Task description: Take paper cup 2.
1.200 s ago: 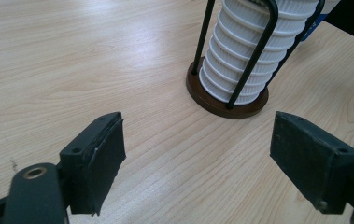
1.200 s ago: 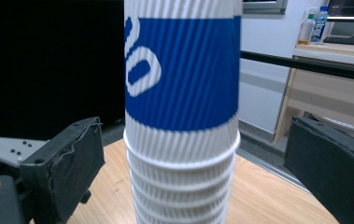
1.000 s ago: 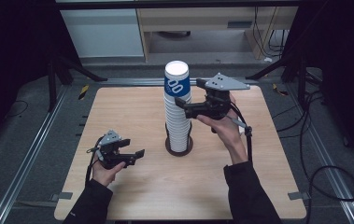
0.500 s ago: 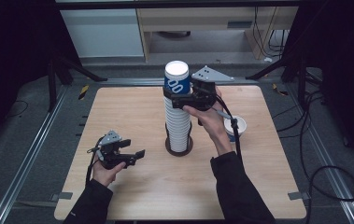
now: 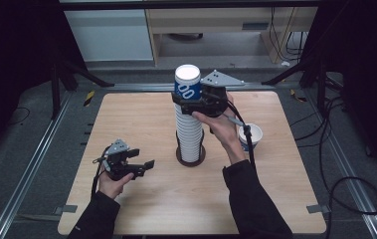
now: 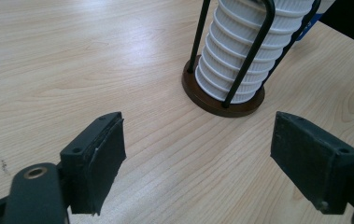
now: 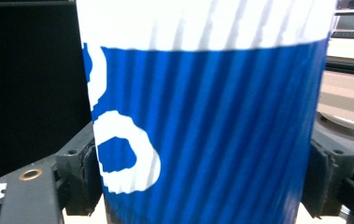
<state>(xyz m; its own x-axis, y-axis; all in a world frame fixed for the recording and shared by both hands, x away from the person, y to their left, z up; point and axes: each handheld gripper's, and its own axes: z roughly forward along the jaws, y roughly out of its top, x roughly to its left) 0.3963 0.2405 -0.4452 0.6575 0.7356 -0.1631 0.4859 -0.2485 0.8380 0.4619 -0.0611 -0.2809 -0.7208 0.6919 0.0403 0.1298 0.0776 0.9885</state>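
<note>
Right gripper (image 5: 188, 102) around top cup (image 5: 187, 83)

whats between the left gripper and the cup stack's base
Bare wood: in the left gripper view only table lies between the open left gripper and the brown base.

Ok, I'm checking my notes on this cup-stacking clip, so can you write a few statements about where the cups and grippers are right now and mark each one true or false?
1. The right gripper has its jaws on either side of the blue top cup of the cup stack. True.
2. The left gripper holds a cup. False: it is open with nothing between its jaws, low over the table.
3. The stack stands in a wire holder on a round brown base. True.
4. A single cup lies tipped over left of the stack. False: it stands upright, right of the stack.
</note>
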